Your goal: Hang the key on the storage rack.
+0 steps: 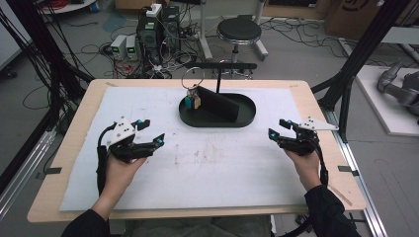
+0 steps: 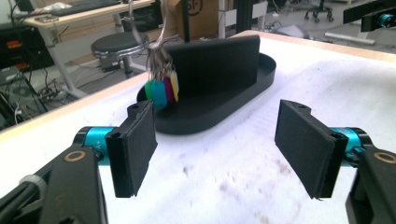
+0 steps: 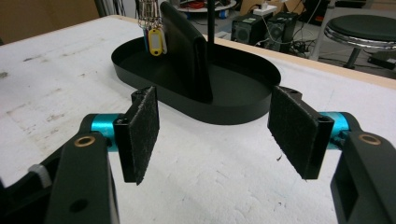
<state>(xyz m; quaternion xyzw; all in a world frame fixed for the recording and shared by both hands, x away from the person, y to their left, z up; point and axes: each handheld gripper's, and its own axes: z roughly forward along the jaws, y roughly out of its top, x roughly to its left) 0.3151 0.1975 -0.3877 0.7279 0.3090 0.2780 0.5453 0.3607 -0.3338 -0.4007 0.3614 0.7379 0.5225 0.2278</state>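
Observation:
A black oval tray with an upright divider stands at the far middle of the white mat. From a black stand over it hangs a metal ring with several coloured key tags, also visible as tags and tags. My left gripper is held over the mat's left side, open, with nothing between its pads. On the right my right gripper is open too, its pads bare. Both point toward the tray, tray.
The white mat covers a wooden table. Beyond the far edge stand a round stool, computer boxes and loose cables on the floor. Black frame posts rise at both sides.

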